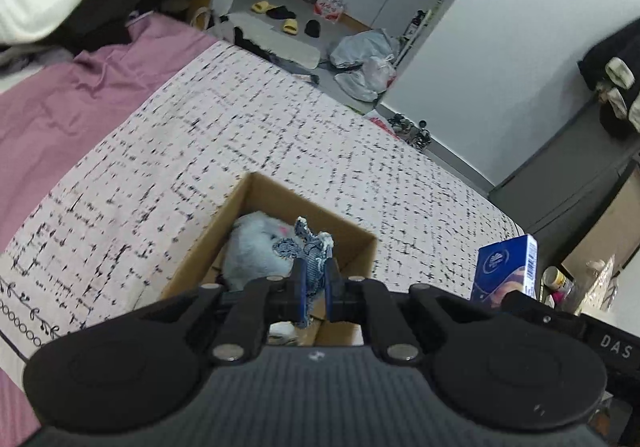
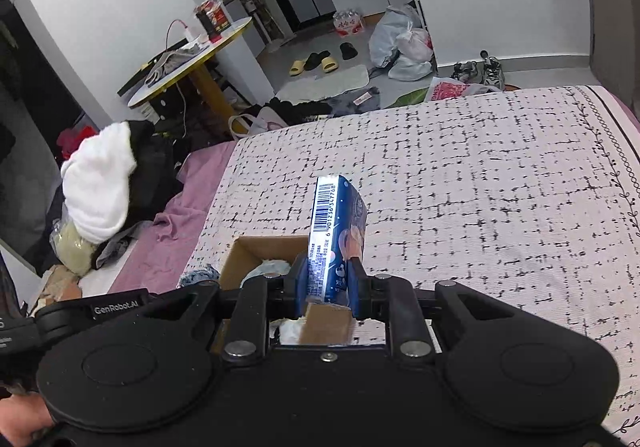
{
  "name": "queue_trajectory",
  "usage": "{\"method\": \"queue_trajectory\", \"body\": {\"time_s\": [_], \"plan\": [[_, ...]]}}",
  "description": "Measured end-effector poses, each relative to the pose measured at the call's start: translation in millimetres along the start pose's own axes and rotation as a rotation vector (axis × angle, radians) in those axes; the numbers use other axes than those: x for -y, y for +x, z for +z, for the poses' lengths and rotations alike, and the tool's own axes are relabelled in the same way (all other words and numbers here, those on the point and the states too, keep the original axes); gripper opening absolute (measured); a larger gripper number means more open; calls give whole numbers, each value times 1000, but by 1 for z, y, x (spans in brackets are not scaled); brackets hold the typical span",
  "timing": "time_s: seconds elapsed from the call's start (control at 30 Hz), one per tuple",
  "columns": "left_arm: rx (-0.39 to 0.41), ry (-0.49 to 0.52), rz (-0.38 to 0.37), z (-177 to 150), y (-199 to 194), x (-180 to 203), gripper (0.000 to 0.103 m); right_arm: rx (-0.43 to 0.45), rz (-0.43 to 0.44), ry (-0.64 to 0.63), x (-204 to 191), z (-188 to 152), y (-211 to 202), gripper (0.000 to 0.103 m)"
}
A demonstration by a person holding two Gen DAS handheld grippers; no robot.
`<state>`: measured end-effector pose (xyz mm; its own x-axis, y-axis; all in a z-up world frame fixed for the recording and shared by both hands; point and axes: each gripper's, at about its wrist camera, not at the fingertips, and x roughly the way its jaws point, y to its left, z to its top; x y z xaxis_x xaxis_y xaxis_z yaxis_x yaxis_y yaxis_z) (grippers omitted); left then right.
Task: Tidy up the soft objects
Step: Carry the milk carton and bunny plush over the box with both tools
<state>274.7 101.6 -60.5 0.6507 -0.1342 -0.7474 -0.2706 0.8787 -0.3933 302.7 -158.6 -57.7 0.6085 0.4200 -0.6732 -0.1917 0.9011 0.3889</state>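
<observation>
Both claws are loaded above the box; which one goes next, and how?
Probably lower the left claw a little and release: its denim scrap already hangs over the open cardboard box, beside the pale plush toy. The right claw grips the blue tissue pack at the box edge.

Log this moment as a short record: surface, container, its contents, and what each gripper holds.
surface: bed with a black-and-white patterned cover
container: open cardboard box standing on the cover
contents: pale blue plush toy inside the box
left gripper: shut on a denim fabric piece, above the box
right gripper: shut on a blue tissue pack, held upright over the box's near edge
nearby: pile of clothes beside the bed
</observation>
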Motion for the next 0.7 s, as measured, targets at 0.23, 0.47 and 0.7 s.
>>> {"method": "queue_trajectory", "body": {"time_s": [0.23,0.47,0.7], "plan": [[-36,-60,-4,-1,12,-28,8,-28,-10,-35,-24,-3,17,21],[-92,-136,-16,-8,33,-49,8,-69,-20,-67,-46,-7,36,21],[-153,-179,-43,-11,49,-57,11,-90,-31,-96,-62,-6,47,21]]}}
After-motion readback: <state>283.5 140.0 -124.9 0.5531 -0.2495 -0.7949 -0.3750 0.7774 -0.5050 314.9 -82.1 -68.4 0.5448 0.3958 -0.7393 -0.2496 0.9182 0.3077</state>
